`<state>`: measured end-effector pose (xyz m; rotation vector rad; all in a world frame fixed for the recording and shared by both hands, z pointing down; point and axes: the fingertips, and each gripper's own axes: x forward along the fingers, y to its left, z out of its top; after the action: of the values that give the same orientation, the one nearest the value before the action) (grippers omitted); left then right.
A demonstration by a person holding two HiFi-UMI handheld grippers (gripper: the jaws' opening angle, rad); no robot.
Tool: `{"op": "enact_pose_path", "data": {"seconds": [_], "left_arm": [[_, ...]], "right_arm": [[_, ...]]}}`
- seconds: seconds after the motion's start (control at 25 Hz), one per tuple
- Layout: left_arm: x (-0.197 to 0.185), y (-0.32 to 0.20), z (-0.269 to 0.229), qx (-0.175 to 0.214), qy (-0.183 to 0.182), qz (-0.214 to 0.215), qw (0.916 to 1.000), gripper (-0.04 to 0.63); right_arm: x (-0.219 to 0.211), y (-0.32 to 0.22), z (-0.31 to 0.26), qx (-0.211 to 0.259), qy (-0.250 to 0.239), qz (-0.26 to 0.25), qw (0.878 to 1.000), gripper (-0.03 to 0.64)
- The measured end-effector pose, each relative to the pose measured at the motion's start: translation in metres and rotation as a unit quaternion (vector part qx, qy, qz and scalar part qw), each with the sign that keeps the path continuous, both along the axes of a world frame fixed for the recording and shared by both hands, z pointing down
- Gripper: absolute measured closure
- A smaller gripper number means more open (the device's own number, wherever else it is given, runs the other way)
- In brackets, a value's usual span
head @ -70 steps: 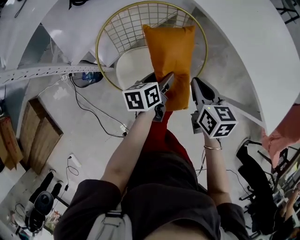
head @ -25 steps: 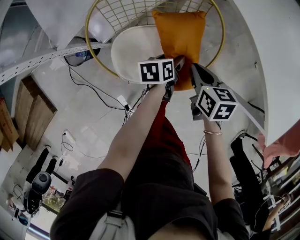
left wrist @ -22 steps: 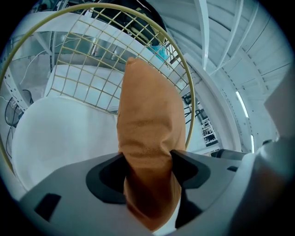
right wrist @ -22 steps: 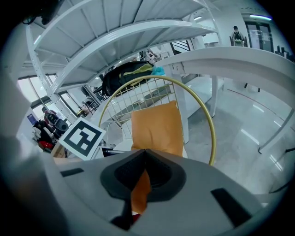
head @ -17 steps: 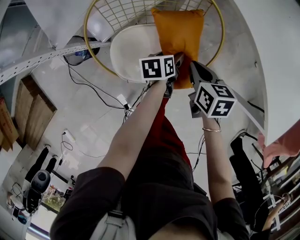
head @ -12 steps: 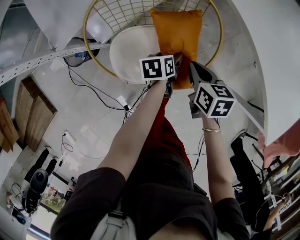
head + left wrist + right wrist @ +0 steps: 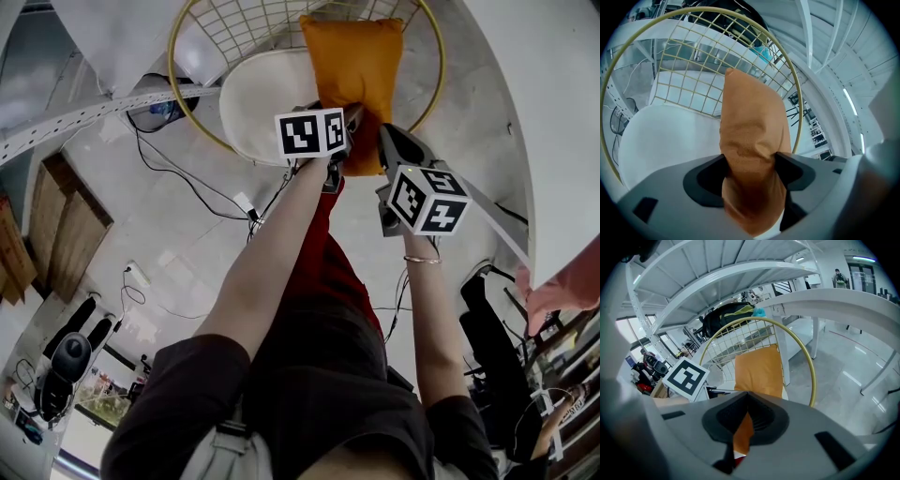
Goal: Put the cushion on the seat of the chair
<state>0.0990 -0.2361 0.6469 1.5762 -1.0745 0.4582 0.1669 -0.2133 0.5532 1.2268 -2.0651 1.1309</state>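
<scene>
The orange cushion [image 7: 352,66] leans upright against the gold wire back [image 7: 174,70] of the chair, its lower edge over the front of the white seat [image 7: 267,98]. My left gripper [image 7: 351,120] holds the lower left corner. In the left gripper view the cushion [image 7: 752,131] still bulges between the pads and looks pinched, though the left gripper [image 7: 750,164] has just been opening its jaws. My right gripper [image 7: 384,141] is at the lower right corner. In the right gripper view, the right gripper [image 7: 744,422] is shut on a thin fold of the cushion [image 7: 758,371].
Curved white beams [image 7: 525,112] wrap round the chair on the right and behind. A perforated white rail [image 7: 84,117] runs at the left. Black cables [image 7: 178,197] lie on the floor, wooden panels [image 7: 42,234] at far left, dark gear [image 7: 497,347] at right.
Since the earliest frame both grippers and the cushion have come closer over the seat. In the last second the cushion barely shifted and the left marker cube tilted slightly.
</scene>
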Motion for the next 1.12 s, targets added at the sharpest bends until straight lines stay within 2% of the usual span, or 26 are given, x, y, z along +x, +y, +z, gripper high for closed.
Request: {"op": "enact_pose_path", "data": {"seconds": [0.52, 1.0, 1.12], "left_arm": [[-0.012, 0.001, -0.019, 0.030, -0.048, 0.026, 0.9981, 0.259], [-0.011, -0.004, -0.046, 0.067, -0.044, 0.037, 0.9961, 0.261], [-0.013, -0.001, -0.052, 0.081, -0.059, 0.052, 0.9936, 0.274]], "right_arm": [[-0.007, 0.003, -0.015, 0.013, 0.003, 0.004, 1.000, 0.598], [-0.014, 0.007, -0.030, 0.028, 0.006, 0.005, 1.000, 0.598], [-0.015, 0.007, -0.034, 0.036, 0.007, 0.006, 0.999, 0.598]]}}
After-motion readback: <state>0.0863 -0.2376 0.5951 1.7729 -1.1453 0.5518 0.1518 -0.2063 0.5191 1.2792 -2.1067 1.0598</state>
